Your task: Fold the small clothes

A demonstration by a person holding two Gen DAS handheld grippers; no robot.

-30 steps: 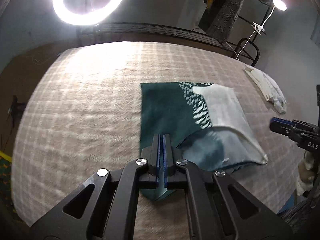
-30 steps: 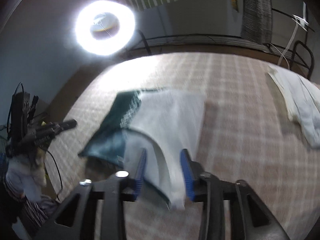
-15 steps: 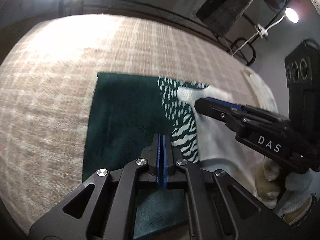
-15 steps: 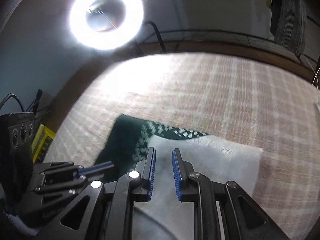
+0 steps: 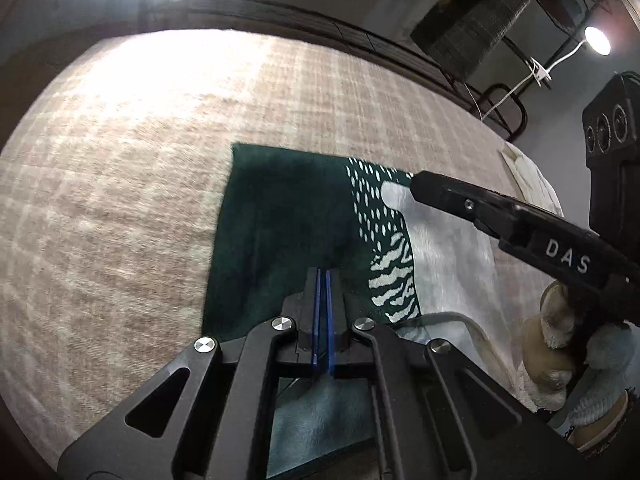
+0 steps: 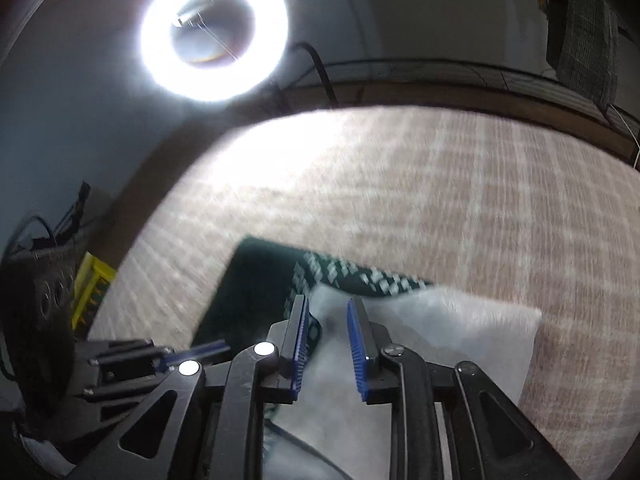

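A small dark green garment (image 5: 280, 232) with white dots, zebra stripes and a pale grey-white panel (image 5: 448, 256) lies flat on the checked beige cloth. My left gripper (image 5: 323, 276) is shut, its tips low over the green part; a pale blue fold of the garment (image 5: 320, 412) lies under its body. My right gripper (image 6: 326, 308) is open just above the white panel (image 6: 440, 328) near its far left corner, holding nothing. It also shows in the left wrist view (image 5: 416, 184), reaching in from the right. My left gripper shows at the left of the right wrist view (image 6: 216, 346).
The checked beige cloth (image 5: 120, 200) covers the surface. A folded white garment (image 5: 532, 172) lies at the far right edge. A ring light (image 6: 214, 32) glares behind. A yellow object (image 6: 94, 280) sits beyond the left edge. A dark rail (image 5: 320, 20) runs along the back.
Both grippers moved forward over the garment, carrying the near part up onto it. The right jaws narrowed, then opened wider. The left gripper stayed shut.
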